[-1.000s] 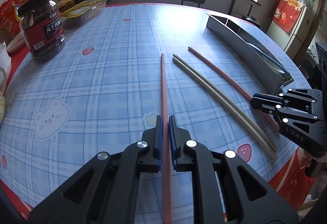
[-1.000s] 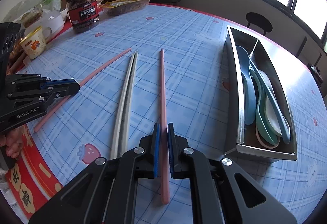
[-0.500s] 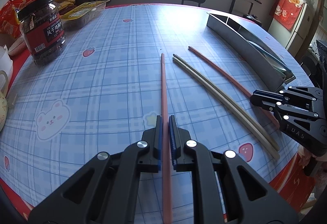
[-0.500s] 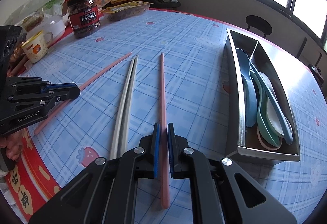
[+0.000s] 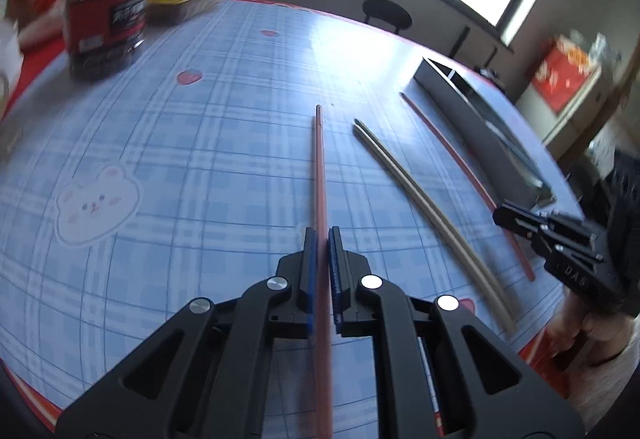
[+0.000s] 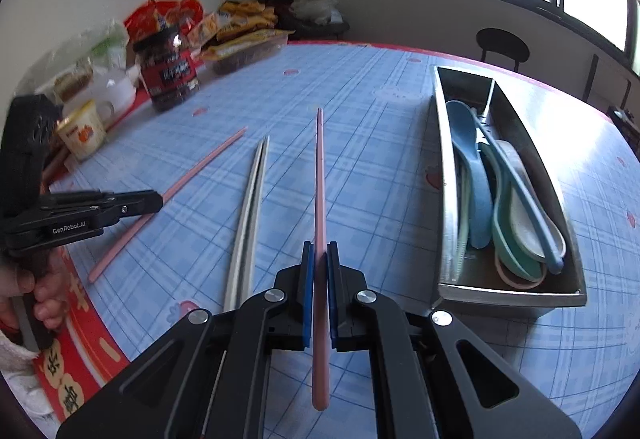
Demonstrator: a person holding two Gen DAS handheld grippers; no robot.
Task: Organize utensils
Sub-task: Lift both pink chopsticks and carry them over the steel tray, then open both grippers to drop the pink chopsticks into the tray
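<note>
Two pink chopsticks are pinched, one in my left gripper [image 5: 323,235], one in my right gripper [image 6: 319,249]. The step in hand is pickup; next I carry both right to the metal tray [image 6: 448,199], beside the spoons [image 6: 476,175].

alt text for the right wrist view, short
The right gripper is shut on a pink chopstick pointing across a blue plaid table. A metal tray of spoons sits right; a beige chopstick pair lies left.
</note>
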